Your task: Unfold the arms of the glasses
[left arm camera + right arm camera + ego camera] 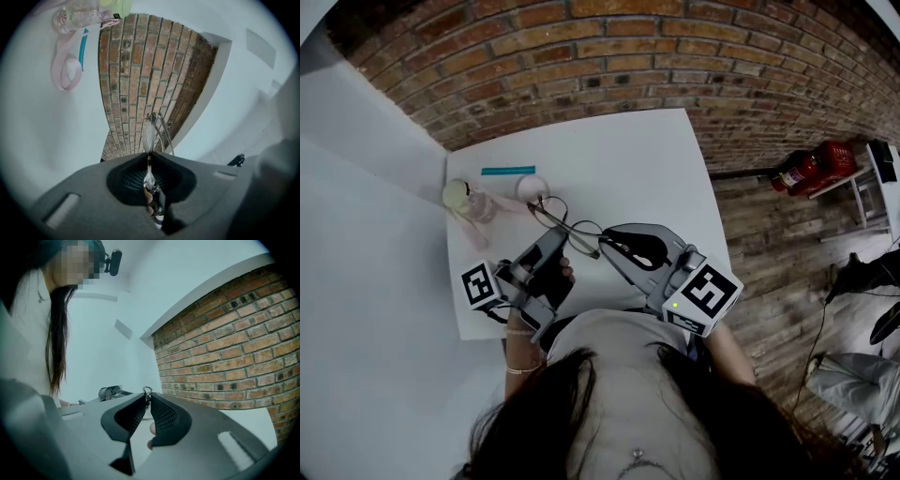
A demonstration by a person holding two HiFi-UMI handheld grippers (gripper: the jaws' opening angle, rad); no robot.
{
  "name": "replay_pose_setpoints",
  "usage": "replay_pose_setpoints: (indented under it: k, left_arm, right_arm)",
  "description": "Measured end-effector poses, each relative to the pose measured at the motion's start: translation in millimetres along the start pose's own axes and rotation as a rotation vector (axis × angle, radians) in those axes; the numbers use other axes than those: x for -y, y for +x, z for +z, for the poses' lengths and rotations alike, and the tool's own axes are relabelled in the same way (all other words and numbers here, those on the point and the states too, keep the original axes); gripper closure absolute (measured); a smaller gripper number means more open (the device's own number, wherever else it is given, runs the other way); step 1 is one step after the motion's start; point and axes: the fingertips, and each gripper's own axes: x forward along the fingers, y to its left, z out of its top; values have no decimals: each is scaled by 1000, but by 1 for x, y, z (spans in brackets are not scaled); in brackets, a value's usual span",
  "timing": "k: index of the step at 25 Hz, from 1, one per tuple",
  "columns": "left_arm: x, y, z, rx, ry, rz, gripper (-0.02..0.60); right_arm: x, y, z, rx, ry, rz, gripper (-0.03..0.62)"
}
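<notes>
Thin metal-framed glasses [567, 223] hang just above the white table [628, 159], between my two grippers. My left gripper [557, 236] is shut on the frame. In the left gripper view the glasses [153, 132] stick straight out from the closed jaws, a lens edge-on and an arm beside it. My right gripper [604, 247] comes in from the right and is shut on a thin metal part of the glasses [146, 392] at its jaw tips; which part of the frame that is cannot be told.
At the table's far left lie a pink bottle with a pale green cap [468, 200], its looped pink strap [531, 187] and a teal stick [508, 171]. A brick wall [675, 56] runs behind the table. A red fire extinguisher [811, 167] stands on the wooden floor at right.
</notes>
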Motion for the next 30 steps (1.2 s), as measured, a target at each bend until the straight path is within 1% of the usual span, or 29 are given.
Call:
replay_pose_setpoints:
  k: [9,14,23,30]
  left_arm:
    - [-9,-1,-6,-33,22,54,560]
    - [-16,-2,-8,-61,52,83,560]
    - [-27,-1,-21,-105,72,142,560]
    - [-36,-1,-31,-146,112,205,560]
  right_arm:
    - [5,-3,7,31,13,-19,551]
    - [8,-4,11,53,11,-33,551]
    - [13,-10,17,81,22,-55,551]
    - [15,-12,23,93,24,-66,549]
